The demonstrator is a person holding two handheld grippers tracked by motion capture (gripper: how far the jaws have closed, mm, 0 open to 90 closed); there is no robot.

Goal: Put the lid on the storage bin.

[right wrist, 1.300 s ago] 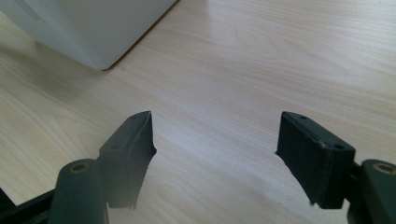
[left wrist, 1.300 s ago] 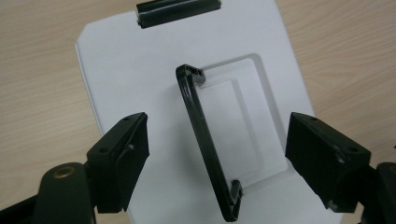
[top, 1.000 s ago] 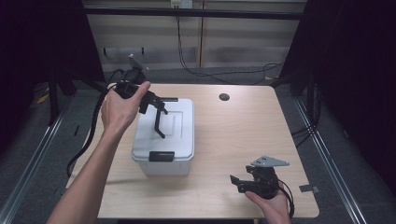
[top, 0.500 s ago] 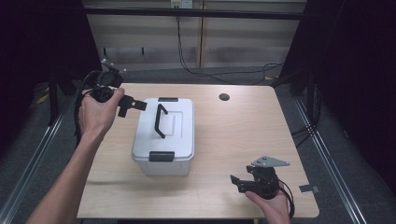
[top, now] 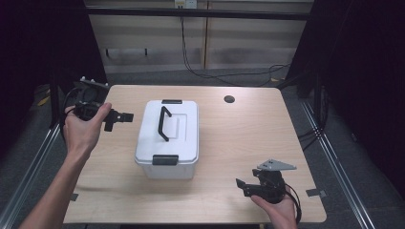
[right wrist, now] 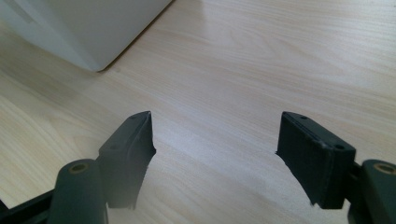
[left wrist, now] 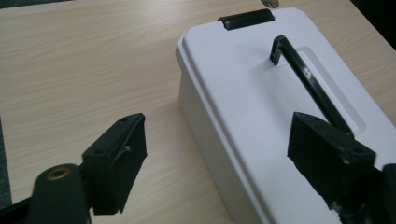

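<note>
A white lidded box (top: 168, 138) stands mid-table, with a black handle (top: 164, 123) raised on its lid and black latches (top: 165, 160) at both ends. My left gripper (top: 119, 117) hovers open just left of the box, pointing at it, nothing between its jaws. In the left gripper view the box (left wrist: 261, 112) and its handle (left wrist: 308, 81) lie just ahead of the gripper (left wrist: 217, 154). My right gripper (top: 244, 185) rests open near the front right edge of the table. The right gripper view shows its jaws over bare wood, with a corner of the box (right wrist: 88, 28) at upper left.
The wooden table (top: 248, 133) has a round cable hole (top: 229, 99) at the back right. Cables trail on the floor behind. Metal rails run along both sides of the table.
My left gripper has drawn back from over the box's handle to the left and lowered beside the box. The handle now stands free. The right gripper has not moved.
</note>
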